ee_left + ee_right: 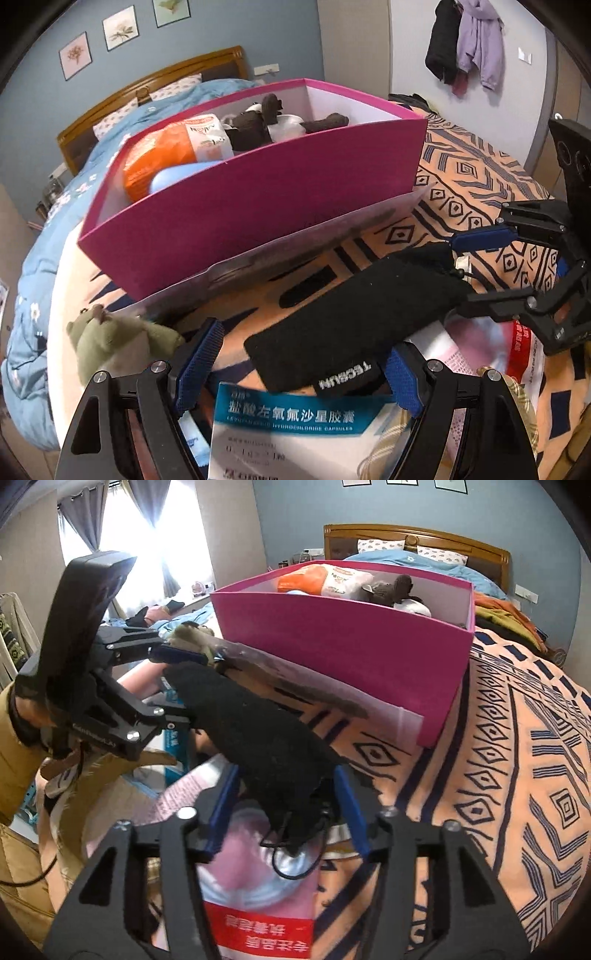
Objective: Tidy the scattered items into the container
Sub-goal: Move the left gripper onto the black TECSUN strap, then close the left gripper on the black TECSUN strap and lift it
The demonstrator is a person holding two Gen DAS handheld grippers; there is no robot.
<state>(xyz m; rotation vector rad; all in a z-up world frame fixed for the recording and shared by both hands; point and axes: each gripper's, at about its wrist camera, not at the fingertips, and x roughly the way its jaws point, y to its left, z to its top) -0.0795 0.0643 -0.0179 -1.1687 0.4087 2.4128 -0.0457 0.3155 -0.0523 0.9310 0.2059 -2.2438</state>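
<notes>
On the patterned bedspread (pixel 480 166), toward 12 o'clock from both grippers, a pink box (pixel 258 192) stands with an orange-and-white packet (pixel 173 147), a brown plush toy (pixel 255 125), a pale blue item (pixel 173 177) and something white already inside. Judged from this, part of the tidying is done.

Outside the box lie a black fabric pouch (pixel 351 325), a blue-and-white medicine box (pixel 295 424), a pink-and-red packet (pixel 255 897) and a green plush toy (pixel 114 336); these are left to be put in.

The left gripper (pixel 299 365) is seen spread around the pouch's labelled end. The right gripper (pixel 284 808) is likewise spread around the corded end; no squeeze on the cloth is visible in either view.

By the left wrist view alone the pouch's label and the green toy at 9 o'clock are shown plainly. By the right wrist view alone the pouch's cord, the window at 11 o'clock and a sleeve (pixel 14 760) behind the left gripper are given.
</notes>
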